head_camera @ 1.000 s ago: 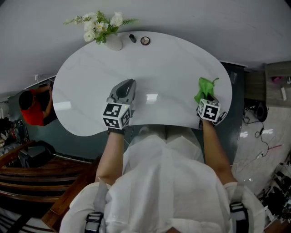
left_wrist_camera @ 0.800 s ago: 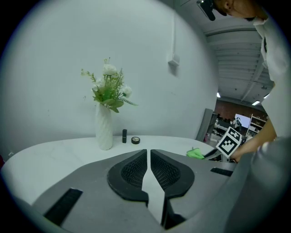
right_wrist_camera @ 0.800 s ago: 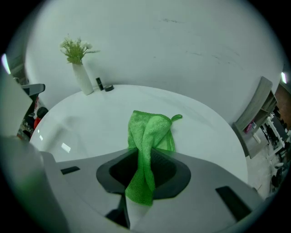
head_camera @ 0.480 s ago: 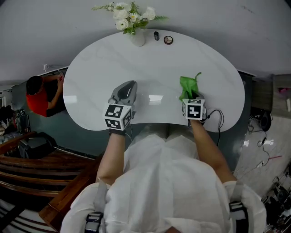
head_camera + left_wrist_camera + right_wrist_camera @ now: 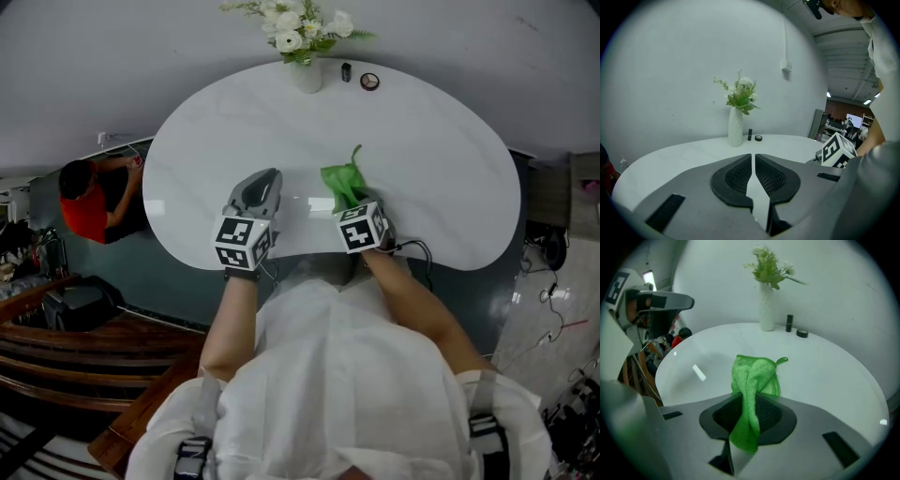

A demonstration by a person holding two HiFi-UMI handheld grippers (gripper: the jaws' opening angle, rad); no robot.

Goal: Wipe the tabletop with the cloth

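Right gripper [image 5: 750, 414] clamped on cloth [image 5: 755, 376]; cloth laid ahead on tabletop [image 5: 441, 169], long axis toward vase [image 5: 307, 77]; left gripper [image 5: 753, 174] pinched together, empty.

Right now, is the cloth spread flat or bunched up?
Bunched. The right gripper pinches the cloth into an upright fold between its jaws; only the far part fans out on the tabletop.

The cloth [image 5: 345, 184] is bright green. The table [image 5: 441, 178] is shiny white. The vase [image 5: 307, 77] is white, with white flowers [image 5: 289, 19] and green leaves. The left gripper [image 5: 753, 157] and right gripper [image 5: 751, 399] are grey with black pads [image 5: 733, 177]. Their cubes [image 5: 243, 242] have black and white squares. The shirt [image 5: 337, 375] is white.
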